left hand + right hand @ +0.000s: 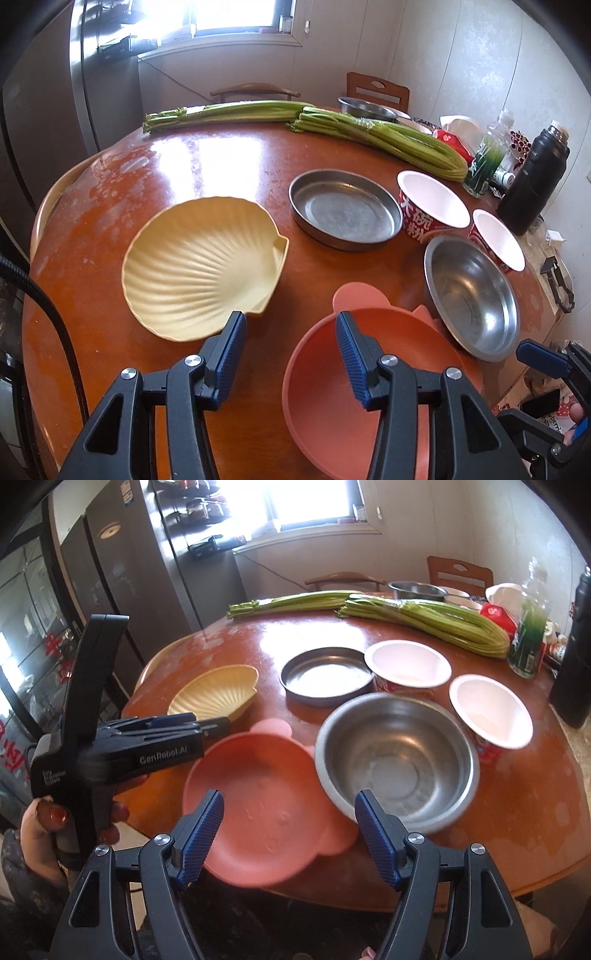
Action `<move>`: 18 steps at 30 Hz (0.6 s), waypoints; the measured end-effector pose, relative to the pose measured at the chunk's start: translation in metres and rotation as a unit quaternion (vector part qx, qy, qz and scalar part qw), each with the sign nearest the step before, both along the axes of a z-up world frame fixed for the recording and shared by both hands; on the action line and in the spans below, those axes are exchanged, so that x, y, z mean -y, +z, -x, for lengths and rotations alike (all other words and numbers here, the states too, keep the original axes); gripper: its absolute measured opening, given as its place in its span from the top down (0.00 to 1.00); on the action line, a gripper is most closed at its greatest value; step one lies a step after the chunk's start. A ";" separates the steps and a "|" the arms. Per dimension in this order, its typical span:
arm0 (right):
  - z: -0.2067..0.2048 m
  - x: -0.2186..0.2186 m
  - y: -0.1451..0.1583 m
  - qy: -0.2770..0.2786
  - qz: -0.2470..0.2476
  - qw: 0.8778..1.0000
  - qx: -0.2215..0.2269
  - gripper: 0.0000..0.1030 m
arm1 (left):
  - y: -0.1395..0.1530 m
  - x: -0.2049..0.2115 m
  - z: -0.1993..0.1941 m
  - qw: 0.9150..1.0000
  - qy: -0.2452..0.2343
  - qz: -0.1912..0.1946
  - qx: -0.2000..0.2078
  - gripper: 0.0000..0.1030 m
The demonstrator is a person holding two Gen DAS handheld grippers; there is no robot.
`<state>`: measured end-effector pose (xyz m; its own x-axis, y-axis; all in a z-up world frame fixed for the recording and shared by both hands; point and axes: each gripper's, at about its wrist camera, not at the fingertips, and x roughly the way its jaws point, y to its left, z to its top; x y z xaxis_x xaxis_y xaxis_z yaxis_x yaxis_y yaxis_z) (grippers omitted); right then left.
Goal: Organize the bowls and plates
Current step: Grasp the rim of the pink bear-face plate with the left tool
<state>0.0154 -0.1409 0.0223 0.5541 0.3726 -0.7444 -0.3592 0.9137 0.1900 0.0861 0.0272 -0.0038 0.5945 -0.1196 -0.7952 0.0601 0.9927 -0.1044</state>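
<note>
shell plate (201,267) left | steel pan (345,210) behind | steel bowl (471,295) right

Left tongs (291,321) (spread wide) straddle the pink bowl (369,398) rim.

Celery bunches (388,136) across the round wooden table (229,158), black flask (532,181) beside green-labelled bottle (485,158)
</note>
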 end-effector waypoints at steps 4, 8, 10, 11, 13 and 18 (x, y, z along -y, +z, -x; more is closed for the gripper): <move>0.005 0.007 -0.015 -0.005 0.000 1.000 -0.022 0.27 | -0.014 0.003 0.001 1.000 -0.001 -0.005 -0.014 0.51; 0.007 0.010 -0.029 -0.007 0.001 0.999 -0.042 0.27 | -0.021 0.006 0.001 1.000 -0.002 -0.007 -0.020 0.51; 0.007 0.009 -0.033 -0.007 0.000 0.999 -0.048 0.27 | -0.022 0.007 0.001 1.000 -0.005 -0.007 -0.021 0.51; 0.006 0.007 -0.035 -0.007 0.001 0.999 -0.051 0.27 | -0.024 0.008 0.001 1.000 -0.005 -0.006 -0.023 0.51; 0.006 0.005 -0.038 -0.003 0.002 0.999 -0.054 0.27 | -0.027 0.009 0.001 1.000 -0.007 -0.007 -0.026 0.51; 0.003 -0.003 -0.048 0.004 0.006 0.998 -0.064 0.27 | -0.033 0.011 -0.001 0.999 -0.013 -0.001 -0.035 0.51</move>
<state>0.0120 -0.1378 -0.0254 0.4518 0.3666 -0.8133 -0.3399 0.9136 0.2230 0.0875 0.0161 -0.0369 0.5345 -0.1329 -0.8347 0.0787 0.9911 -0.1074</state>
